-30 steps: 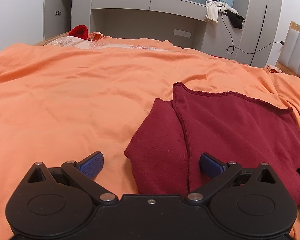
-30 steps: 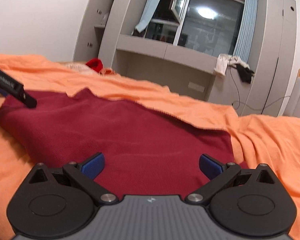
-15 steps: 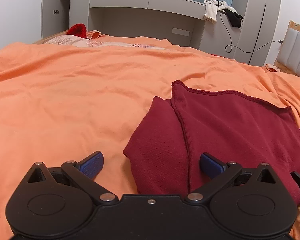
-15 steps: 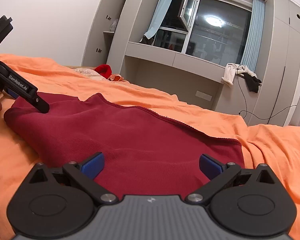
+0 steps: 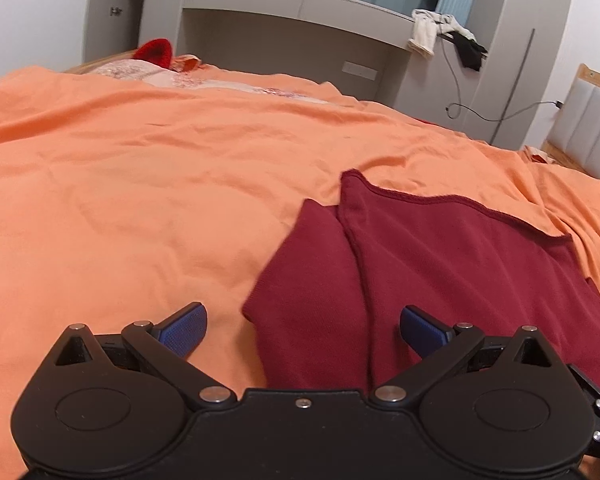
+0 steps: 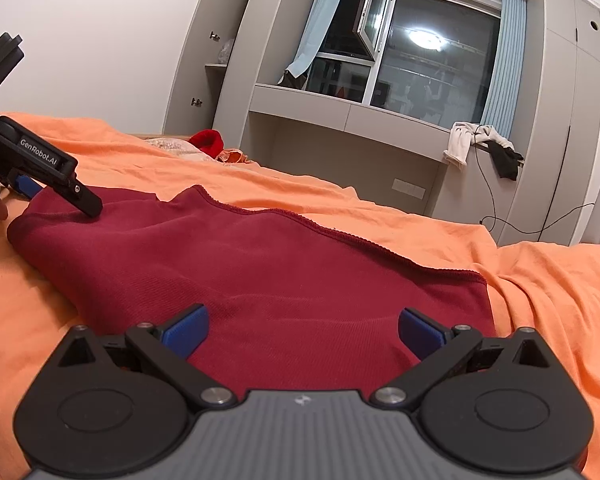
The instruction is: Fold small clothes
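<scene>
Your left gripper (image 5: 303, 330) and right gripper (image 6: 303, 330) gape wide, empty, over a maroon garment (image 6: 260, 272) on the orange bedspread (image 5: 140, 184); grey cabinets (image 6: 380, 136) and a night-dark window (image 6: 432, 56) at twelve o'clock.

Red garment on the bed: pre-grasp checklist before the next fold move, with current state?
1. Left hand-held gripper open: ok, blue pads wide apart, nothing between them.
2. Right hand-held gripper open: ok, pads apart, nothing held.
3. Red garment lying flat on the orange bedspread: ok on the main panel; the left side is already folded over.
4. Left gripper lined up with the garment's near left edge: ok, the edge lies between its pads.
5. Right gripper over the fabric: ok, but its contact with the cloth: cannot tell.
6. Near hem of the garment: cannot tell, hidden beneath both gripper bodies.
</scene>
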Tool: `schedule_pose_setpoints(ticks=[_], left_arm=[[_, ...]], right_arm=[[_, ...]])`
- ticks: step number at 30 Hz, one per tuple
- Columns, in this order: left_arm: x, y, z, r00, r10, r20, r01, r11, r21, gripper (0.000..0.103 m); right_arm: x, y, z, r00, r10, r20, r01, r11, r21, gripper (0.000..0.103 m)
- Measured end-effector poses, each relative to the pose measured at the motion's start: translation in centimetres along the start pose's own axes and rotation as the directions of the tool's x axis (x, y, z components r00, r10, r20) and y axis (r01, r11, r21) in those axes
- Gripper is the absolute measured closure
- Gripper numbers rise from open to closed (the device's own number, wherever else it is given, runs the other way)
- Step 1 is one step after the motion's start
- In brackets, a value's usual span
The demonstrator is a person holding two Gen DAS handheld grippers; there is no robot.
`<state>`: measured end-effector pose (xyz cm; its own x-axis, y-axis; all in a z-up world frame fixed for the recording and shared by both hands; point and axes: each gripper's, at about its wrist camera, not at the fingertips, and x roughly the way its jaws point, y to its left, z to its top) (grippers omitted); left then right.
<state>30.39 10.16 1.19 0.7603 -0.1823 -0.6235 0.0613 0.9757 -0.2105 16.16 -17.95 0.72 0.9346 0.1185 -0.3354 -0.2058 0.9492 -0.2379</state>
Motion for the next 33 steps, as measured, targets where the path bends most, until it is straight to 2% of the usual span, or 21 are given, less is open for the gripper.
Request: schedule_pose_setpoints(ticks=[3,5,9,11,16,19,23,25,29,33], left_arm=[[0.1,-0.2,0.0,0.999,-0.031,-0.011,0.031,1.000,0.002,0.002],[0.3,-0.4,0.0,0.999,-0.028,-0.014,0.028,1.000,-0.001,0.008],[0.5,-0.5,0.0,1.000,0.006,-0.005,-0.006,0.999,-0.039,0.032],[0.5,-0.6,0.1,1.000,0.000,-0.005,0.000,0.998,-0.062,0.042],[0.8,-1.8,0.1,1.000,-0.013,-0.021,0.012,0.998,-0.059,0.076],[0.5,-2.5,0.5,1.000,0.005,-0.007,-0.006,0.997,-0.078,0.083],[0.0,-4.1,2.1,1.000,0.000,0.007,0.000,0.996,-0.086,0.085],[-0.4,-5.7,3.0,1.000,0.001,0.012,0.000,0.999,-0.039,0.086],[-1.8,-10.1,4.9,0.998,-0.041,0.041,0.039,0.998,0.055,0.086],[-2.7,-15.9,6.6,0.993,-0.112,0.039,0.105,0.982,0.155,0.087]], right_arm=[[0.0,0.0,-0.1,1.000,0.002,-0.001,-0.002,1.000,0.003,0.000],[0.0,0.0,-0.1,1.000,0.002,0.000,-0.002,1.000,0.002,0.000],[0.0,0.0,-0.1,1.000,0.002,0.000,-0.002,1.000,0.002,0.000],[0.0,0.0,-0.1,1.000,0.002,0.000,-0.002,1.000,0.003,0.000],[0.0,0.0,-0.1,1.000,0.001,0.005,-0.001,1.000,0.002,0.000],[-0.1,0.0,0.0,1.000,0.001,0.006,-0.001,1.000,0.001,0.000],[-0.7,-0.4,0.2,0.999,0.023,0.035,-0.023,1.000,0.001,0.000],[-1.3,-0.8,0.4,0.999,0.022,0.042,-0.021,1.000,-0.010,0.000],[-2.3,-2.3,0.6,0.997,-0.043,0.062,0.044,0.999,-0.026,0.000],[-3.2,-5.5,0.7,0.995,-0.091,0.049,0.087,0.994,0.072,0.000]])
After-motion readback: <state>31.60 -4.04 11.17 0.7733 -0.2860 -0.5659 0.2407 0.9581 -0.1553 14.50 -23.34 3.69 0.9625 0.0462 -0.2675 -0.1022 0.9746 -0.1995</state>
